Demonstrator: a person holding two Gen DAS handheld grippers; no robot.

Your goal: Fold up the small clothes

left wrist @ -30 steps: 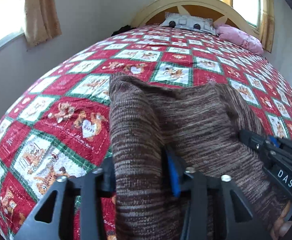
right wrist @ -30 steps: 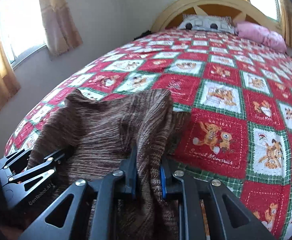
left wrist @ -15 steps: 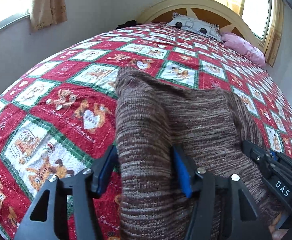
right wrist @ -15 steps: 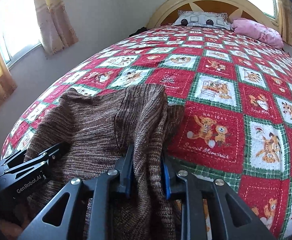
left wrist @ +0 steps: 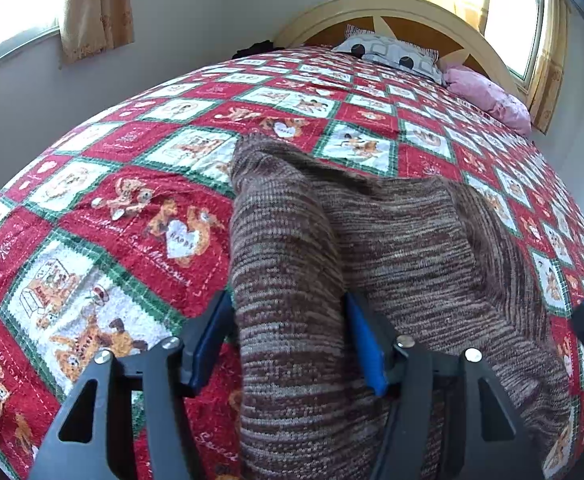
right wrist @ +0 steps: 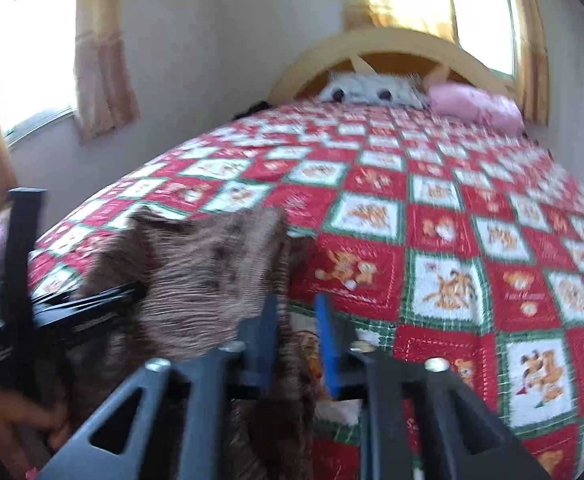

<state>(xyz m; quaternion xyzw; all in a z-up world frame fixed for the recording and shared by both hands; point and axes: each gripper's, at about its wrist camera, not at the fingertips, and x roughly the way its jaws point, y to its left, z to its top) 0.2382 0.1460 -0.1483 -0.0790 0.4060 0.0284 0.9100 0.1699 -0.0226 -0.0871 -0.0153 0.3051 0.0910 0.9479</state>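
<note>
Much bare quilt (left wrist: 91,240) beyond sweater (left wrist: 412,248) far edge.

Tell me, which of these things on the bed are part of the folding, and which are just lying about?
Part of the job:
- brown knitted garment
- left gripper, astride a fold of it
- right gripper, jaws closing

Just lying about:
- patterned pillow
- pink pillow
- red patchwork quilt
- curtains

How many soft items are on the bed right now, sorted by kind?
Knit garments: 1, the brown sweater
Pillows: 2, a patterned pillow and a pink pillow
Quilts: 1, the red patchwork quilt
Total: 4
</note>
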